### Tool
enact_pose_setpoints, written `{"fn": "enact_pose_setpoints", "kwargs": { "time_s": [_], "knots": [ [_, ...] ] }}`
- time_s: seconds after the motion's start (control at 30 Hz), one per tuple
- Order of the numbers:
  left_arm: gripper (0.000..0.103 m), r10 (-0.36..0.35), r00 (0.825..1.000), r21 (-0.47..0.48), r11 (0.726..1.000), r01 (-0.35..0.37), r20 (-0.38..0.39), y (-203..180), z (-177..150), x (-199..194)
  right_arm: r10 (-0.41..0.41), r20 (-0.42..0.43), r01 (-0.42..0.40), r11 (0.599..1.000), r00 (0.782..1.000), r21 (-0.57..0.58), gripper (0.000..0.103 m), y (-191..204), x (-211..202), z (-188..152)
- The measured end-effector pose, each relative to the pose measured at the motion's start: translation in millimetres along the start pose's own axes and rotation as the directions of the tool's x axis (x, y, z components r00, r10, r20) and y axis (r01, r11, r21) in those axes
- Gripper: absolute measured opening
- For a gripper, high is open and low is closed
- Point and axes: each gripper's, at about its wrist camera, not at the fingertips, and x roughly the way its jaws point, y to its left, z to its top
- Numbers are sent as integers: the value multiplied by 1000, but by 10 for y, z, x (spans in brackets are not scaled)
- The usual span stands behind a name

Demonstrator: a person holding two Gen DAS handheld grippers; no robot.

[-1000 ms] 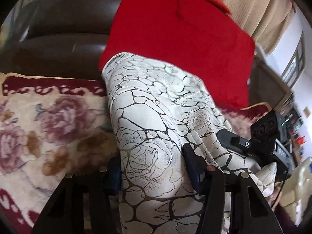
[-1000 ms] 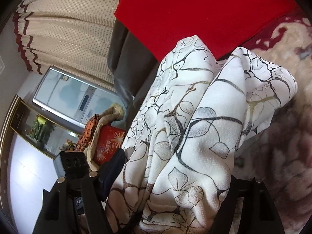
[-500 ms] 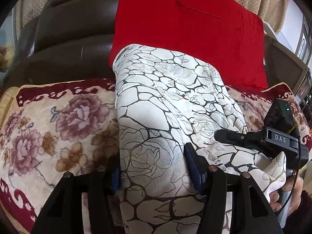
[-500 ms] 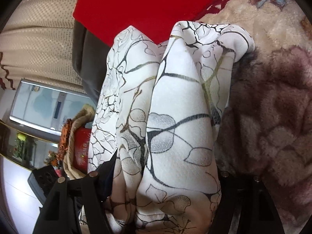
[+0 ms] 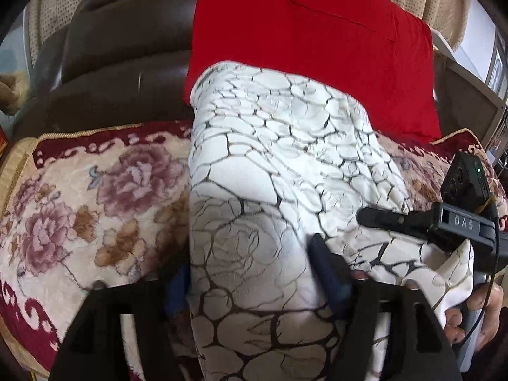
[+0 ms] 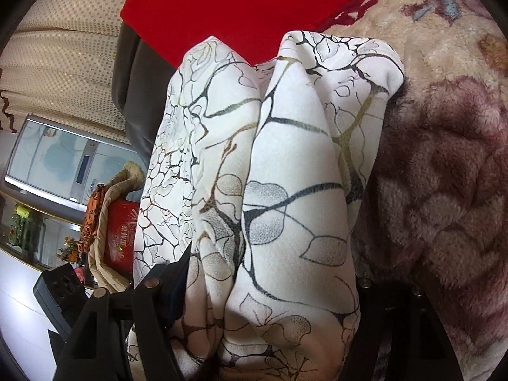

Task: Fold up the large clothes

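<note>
Both cameras are sitting just behind their own grippers and looking steeply down along the 2 fingers, very close to the white garment (image 5: 273, 197), which is filling the middle of each view. The left wrist view is facing the sofa back (image 5: 127, 47) and red cushion (image 5: 311, 47), with the right gripper (image 5: 397, 219) showing at its right edge. The right wrist view is facing the same cushion (image 6: 254, 9) and garment (image 6: 285, 174), with the room at its left.

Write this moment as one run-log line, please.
left gripper: jaws just opening, white black-veined fabric garment between them | right gripper: shut on garment | garment lies on floral plush cover
</note>
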Motion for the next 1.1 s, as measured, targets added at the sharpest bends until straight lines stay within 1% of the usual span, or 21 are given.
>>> {"fn": "enact_pose_setpoints", "kwargs": {
  "time_s": [0.03, 0.07, 0.1, 0.13, 0.17, 0.2, 0.23, 0.27, 0.3, 0.37, 0.47, 0.53, 0.63, 0.77, 0.9, 0.97, 1.03, 1.1],
  "knots": [
    [85, -15, 1000, -23, 1000, 15, -7, 43, -12, 7, 1, 2, -1, 1000, 1000, -1, 74, 0, 3, -4],
    [88, -53, 998, -71, 996, 51, -25, 129, -18, 37, 0, 4, 0, 1000, 1000, -4, 74, 2, -3, -7],
    [89, -102, 994, -116, 989, 96, -46, 206, -26, 81, -3, 8, 3, 1000, 1000, -7, 74, 17, 2, -9],
    [90, -161, 985, -161, 976, 149, -67, 282, -41, 136, -5, 10, 5, 1000, 1000, -8, 74, 18, 1, -9],
    [90, -235, 968, -216, 953, 212, -87, 371, -61, 212, -7, 11, 7, 1000, 1000, -8, 74, 23, 4, -7],
    [90, -295, 951, -273, 926, 260, -97, 459, -82, 283, -8, 11, 9, 1000, 1000, -10, 74, 19, 1, -11],
    [87, -328, 940, -301, 910, 286, -99, 504, -90, 316, -11, 11, 11, 1000, 1000, -14, 74, 22, 1, -15],
    [81, -358, 929, -308, 898, 316, -91, 526, -85, 323, -11, 12, 11, 1000, 1000, -18, 73, 32, 3, -16],
    [79, -356, 931, -297, 900, 318, -84, 519, -77, 305, -8, 13, 8, 1000, 1000, -20, 72, 39, 3, -28],
    [69, -340, 938, -273, 911, 309, -72, 492, -60, 263, 1, 19, -1, 1000, 1000, -27, 69, 66, 10, -30],
    [62, -310, 950, -237, 927, 292, -44, 432, -35, 177, 2, 35, 0, 999, 999, -50, 66, 141, 9, -47],
    [60, -290, 956, -201, 939, 278, -33, 374, -18, 115, 2, 53, 3, 996, 999, -86, 64, 245, -11, -60],
    [58, -271, 962, -159, 951, 266, -13, 309, -33, 9, 26, 81, -15, 992, 996, -126, 64, 400, -63, -88],
    [58, -222, 974, -105, 969, 225, 34, 314, -19, -154, 42, 105, -22, 982, 994, -189, 64, 603, -121, -131],
    [58, -193, 977, -94, 975, 202, 95, 380, -22, -340, 80, 137, -42, 963, 987, -265, 64, 855, -170, -170],
    [58, -176, 977, -90, 978, 187, 118, 422, -36, -389, 103, 151, -58, 959, 983, -278, 64, 926, -183, -170],
    [58, -155, 981, -91, 982, 166, 114, 434, -52, -360, 106, 152, -61, 961, 983, -271, 64, 956, -142, -169],
    [59, -133, 989, -110, 984, 140, 63, 467, -87, -210, 85, 139, -49, 968, 987, -246, 64, 926, -60, -173]
  ]
}}
